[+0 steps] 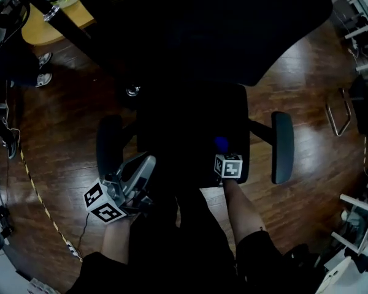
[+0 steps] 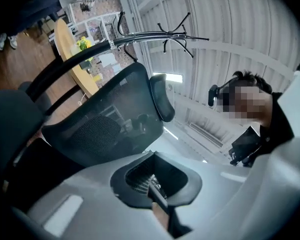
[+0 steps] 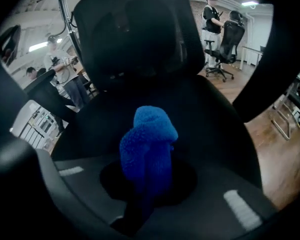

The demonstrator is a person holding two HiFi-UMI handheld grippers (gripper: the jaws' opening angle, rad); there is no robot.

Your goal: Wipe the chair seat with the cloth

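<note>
A black office chair stands below me, its seat (image 1: 190, 127) between two armrests (image 1: 282, 146). My right gripper (image 1: 222, 153) hovers over the seat's front right part, shut on a bunched blue cloth (image 1: 221, 143). In the right gripper view the cloth (image 3: 149, 144) sticks up from the closed jaws (image 3: 147, 186), with the seat (image 3: 215, 119) and chair back (image 3: 135, 34) behind it. My left gripper (image 1: 146, 162) is off the seat's front left corner, tilted upward. Its own view shows the mesh chair back (image 2: 105, 119), and its jaws (image 2: 155, 184) look shut with nothing in them.
A round wooden table (image 1: 49, 26) with yellow flowers stands at the far left. A striped cable (image 1: 37, 195) runs over the wood floor. A metal frame (image 1: 337, 112) and desks are at the right. Another chair (image 3: 225, 39) and standing people are behind.
</note>
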